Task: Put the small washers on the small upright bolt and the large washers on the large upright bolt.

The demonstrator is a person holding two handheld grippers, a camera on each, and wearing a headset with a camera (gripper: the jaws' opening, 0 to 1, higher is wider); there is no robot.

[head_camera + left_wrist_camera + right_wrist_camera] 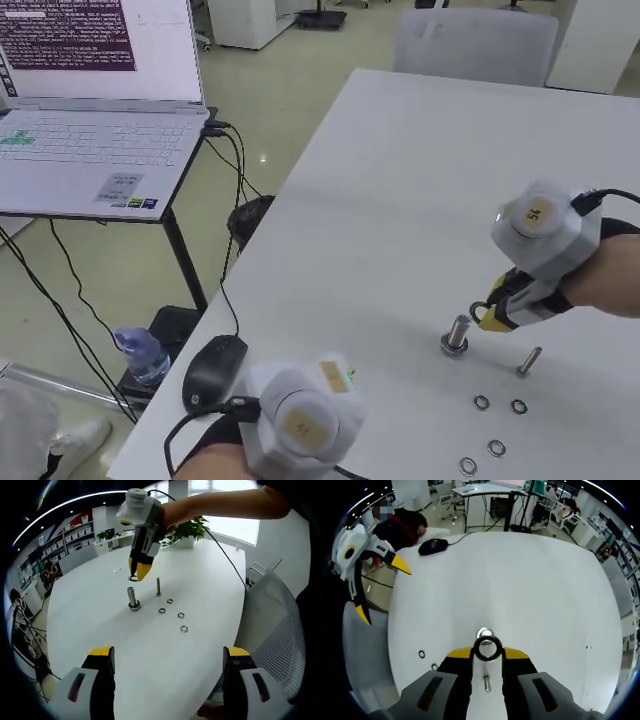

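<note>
The right claw (486, 314) grips a large washer (479, 309) just above the large bolt (457, 334).
Head view: the large washer hangs just beside the upright large bolt's top. Left gripper view: the left claw (169, 652) gapes wide, well away from the large bolt (132, 598); the large washer (133, 578) hovers over its top. Right gripper view: the large washer (487, 648) sits just short of the large bolt's (484, 633) vertical axis.
</note>
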